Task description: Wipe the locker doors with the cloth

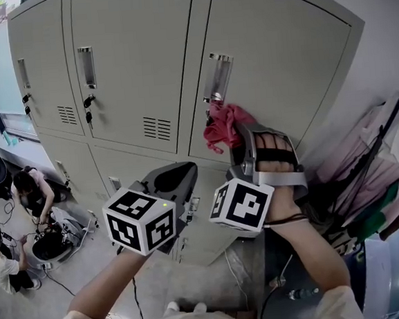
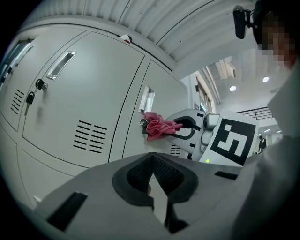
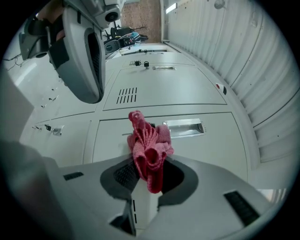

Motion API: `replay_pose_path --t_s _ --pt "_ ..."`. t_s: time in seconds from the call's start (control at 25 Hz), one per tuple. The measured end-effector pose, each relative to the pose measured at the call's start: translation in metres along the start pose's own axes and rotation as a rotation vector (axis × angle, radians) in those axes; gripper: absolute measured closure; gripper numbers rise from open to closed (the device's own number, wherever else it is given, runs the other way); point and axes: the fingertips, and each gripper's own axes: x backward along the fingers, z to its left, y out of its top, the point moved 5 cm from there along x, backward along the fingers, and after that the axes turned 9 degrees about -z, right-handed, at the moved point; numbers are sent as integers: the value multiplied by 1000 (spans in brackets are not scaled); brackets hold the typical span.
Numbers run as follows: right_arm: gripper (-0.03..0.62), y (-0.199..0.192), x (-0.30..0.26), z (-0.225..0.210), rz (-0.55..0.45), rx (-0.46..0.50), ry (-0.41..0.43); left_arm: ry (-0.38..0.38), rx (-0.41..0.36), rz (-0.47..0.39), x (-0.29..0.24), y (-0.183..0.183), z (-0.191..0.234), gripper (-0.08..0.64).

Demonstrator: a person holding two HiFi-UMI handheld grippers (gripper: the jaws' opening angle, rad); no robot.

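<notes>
In the head view, the right arm stretches forward and up, and the right gripper [image 1: 238, 137] holds the red cloth [image 1: 219, 127] at a locker door [image 1: 281, 58] just below its handle [image 1: 217, 77]. The left gripper [image 1: 174, 182] sits lower. In the left gripper view, its 2 jaws are together with nothing between them. In the right gripper view, the jaws pinch the bunched cloth [image 3: 149, 150].

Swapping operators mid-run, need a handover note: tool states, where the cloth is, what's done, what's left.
Right tool: shut on the pink cloth, which is bunched up and held at the upper right locker door, just below its recessed handle.
Left tool: jaws together, empty, held lower in front of the lockers.
Done: cloth is gripped and at the door. Which doors are already wiped cannot be told.
Left: wipe this door, then the other doors.
</notes>
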Motion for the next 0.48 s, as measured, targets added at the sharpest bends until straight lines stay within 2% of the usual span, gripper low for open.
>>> replay_pose_path --t_s 0.48 --pt "499 6 -3 29 -11 -9 57 0 9 20 -1 -8 3 555"
